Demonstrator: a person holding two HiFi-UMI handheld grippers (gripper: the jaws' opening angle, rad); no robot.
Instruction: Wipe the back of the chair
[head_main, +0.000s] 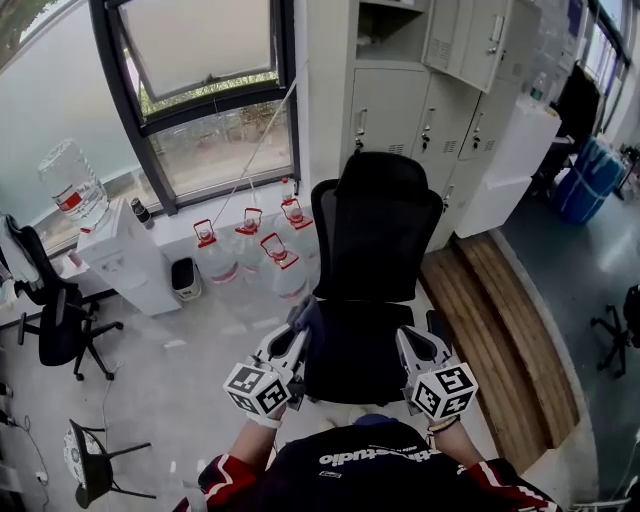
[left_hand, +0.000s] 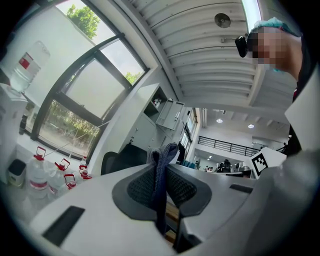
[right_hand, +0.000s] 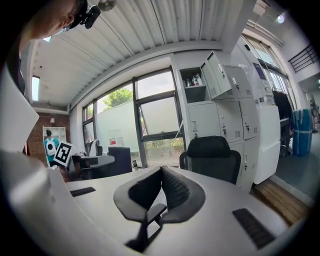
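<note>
A black mesh office chair stands right in front of me, with its seat toward me and its backrest on the far side. My left gripper sits at the seat's left edge, shut on a blue-grey cloth. In the left gripper view the cloth sticks up between the pads of the left gripper, with the chair behind it. By the seat's right edge my right gripper is shut with nothing in it. The right gripper view shows the right gripper closed and the chair ahead.
Several red-capped water bottles stand on the floor left of the chair, beside a water dispenser and a small black bin. Grey lockers rise behind the chair. A wooden platform runs along the right. Another office chair is at far left.
</note>
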